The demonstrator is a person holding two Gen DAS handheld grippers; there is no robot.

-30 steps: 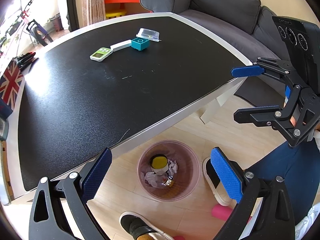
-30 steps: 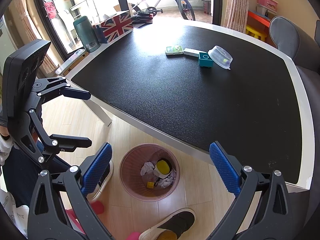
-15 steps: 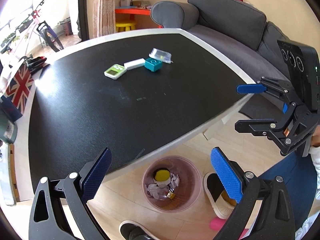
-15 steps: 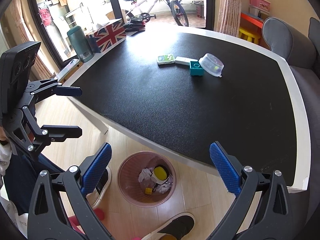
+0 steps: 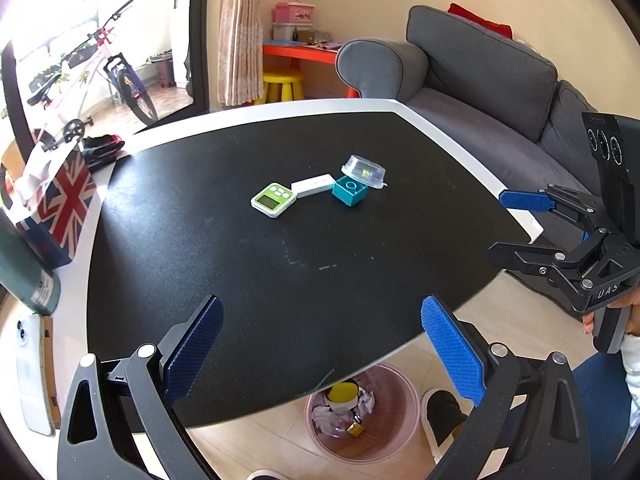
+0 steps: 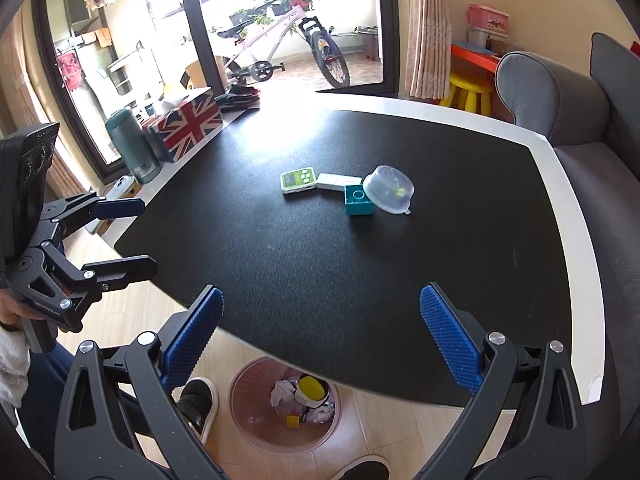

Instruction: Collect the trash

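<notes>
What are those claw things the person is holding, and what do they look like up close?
Each is a hand-held two-finger gripper. The left gripper and right gripper match: black angular frames with silver bolts, ending in flat fingers faced with blue textured pads. A black box with three round lenses tops each. The right one's body carries small white lettering. The person wears blue trousers and a white cuff.

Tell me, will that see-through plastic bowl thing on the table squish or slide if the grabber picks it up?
The clear plastic container looks thin-walled, so it would probably flex or crumple under a firm squeeze. It seems empty apart from a small yellow-green speck, so likely very light. It sits upside down, tilted against the teal block, so a push would probably tip or slide it across the table.
</notes>
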